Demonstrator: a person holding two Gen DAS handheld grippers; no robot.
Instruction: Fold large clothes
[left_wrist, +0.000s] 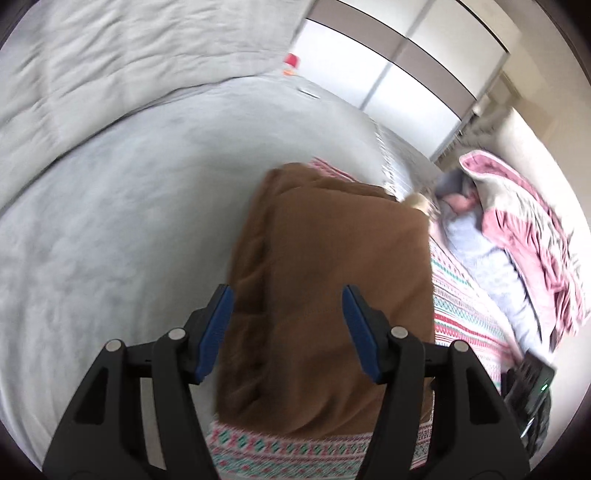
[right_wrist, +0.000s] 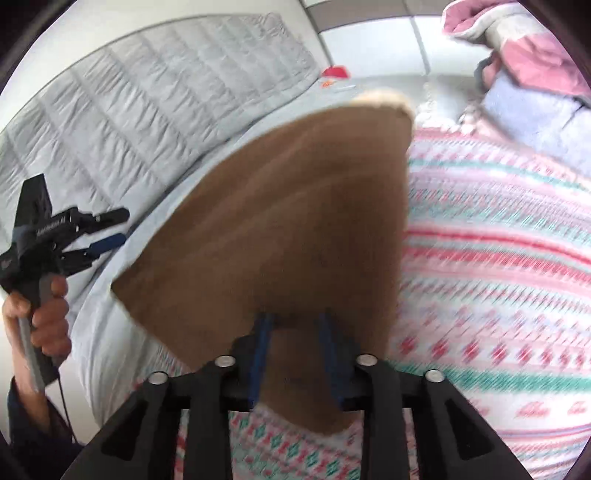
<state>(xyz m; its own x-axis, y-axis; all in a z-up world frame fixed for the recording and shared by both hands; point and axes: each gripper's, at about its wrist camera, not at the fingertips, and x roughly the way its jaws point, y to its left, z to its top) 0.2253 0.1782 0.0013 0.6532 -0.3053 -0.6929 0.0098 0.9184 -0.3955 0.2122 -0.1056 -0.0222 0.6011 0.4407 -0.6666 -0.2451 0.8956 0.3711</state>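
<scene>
Bed with grey sheet (left_wrist: 110, 221) serves as the support surface. Directly on it: a grey quilted duvet (left_wrist: 92, 66) at the far side, a patterned pink-and-green garment (right_wrist: 498, 258), and a small red item (left_wrist: 291, 61), unidentifiable.

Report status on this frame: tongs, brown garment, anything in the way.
Left tongs open, above brown garment. Right tongs parted, garment between, grip unclear. Garment folded on patterned blanket. No obstruction.

Black hand-held gripper (left_wrist: 287, 325), blue pads (left_wrist: 216, 332), seemingly navy sleeve (right_wrist: 26, 435)
</scene>
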